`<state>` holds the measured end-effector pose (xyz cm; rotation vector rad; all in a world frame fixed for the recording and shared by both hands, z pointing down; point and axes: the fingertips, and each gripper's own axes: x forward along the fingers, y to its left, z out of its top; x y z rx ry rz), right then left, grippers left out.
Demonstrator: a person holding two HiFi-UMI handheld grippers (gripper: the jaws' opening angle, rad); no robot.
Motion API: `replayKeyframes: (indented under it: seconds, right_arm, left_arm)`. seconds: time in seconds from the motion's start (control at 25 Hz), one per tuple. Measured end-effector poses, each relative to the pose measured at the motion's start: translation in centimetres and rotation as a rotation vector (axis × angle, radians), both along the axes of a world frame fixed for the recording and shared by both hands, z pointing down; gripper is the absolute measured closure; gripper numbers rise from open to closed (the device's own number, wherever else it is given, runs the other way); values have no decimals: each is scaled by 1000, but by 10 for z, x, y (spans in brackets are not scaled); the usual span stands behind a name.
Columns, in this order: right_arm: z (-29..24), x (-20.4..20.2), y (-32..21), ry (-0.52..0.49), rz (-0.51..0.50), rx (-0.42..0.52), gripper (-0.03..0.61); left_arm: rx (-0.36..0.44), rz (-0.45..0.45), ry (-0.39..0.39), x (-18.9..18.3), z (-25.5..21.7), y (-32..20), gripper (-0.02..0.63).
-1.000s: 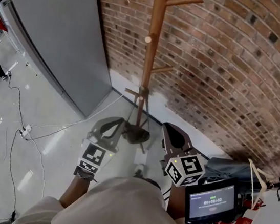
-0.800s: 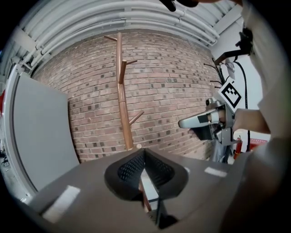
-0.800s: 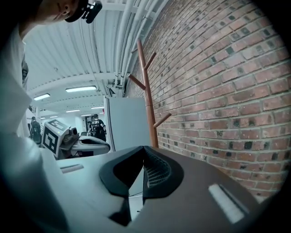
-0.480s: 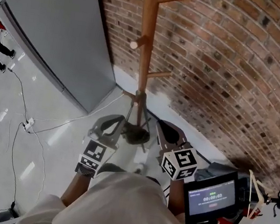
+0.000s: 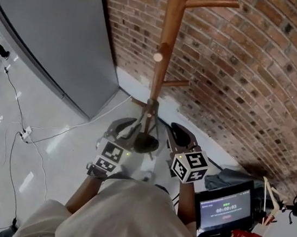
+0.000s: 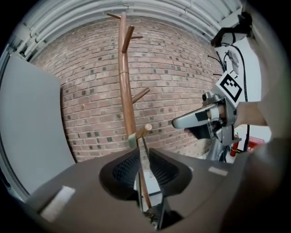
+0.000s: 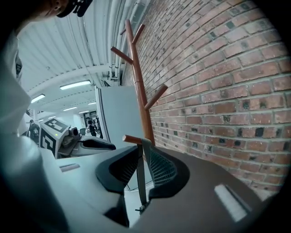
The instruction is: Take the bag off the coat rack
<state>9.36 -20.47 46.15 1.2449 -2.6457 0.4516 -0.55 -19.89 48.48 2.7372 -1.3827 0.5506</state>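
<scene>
Left tool (image 6: 144,154) and right tool (image 7: 142,164), jaws just opened, each loosely straddle a bag (image 5: 146,142) strap (image 7: 140,179) hanging on the rack (image 5: 167,46).

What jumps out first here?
The tall wooden coat rack against the brick wall, centre frame. Below, the left gripper and right gripper meet at its low peg: their fingers have just been opening, a bag strap hanging between each pair.
</scene>
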Motion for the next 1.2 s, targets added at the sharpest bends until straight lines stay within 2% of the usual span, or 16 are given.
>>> replayKeyframes:
  seconds: [0.2,0.4,0.76,1.0,1.2]
  right_arm:
    - [19,-12,-24,22,46,13,487]
    - [31,-19,-36,34,63,7,453]
    - [47,-48,-51,102,17,1,428]
    - [57,-52,-58,124,33,-16,431]
    - [59,-54,-64,123,45,-10,463]
  left_arm:
    - [-54,41,9,1,27,-20,502]
    - [-82,60,5,2,48,-37,484]
    - [-92,93,25,5,65,-60,482]
    - [-128,130,36,13,76,-63,480]
    - [-159,141,57,16,83,-66,481]
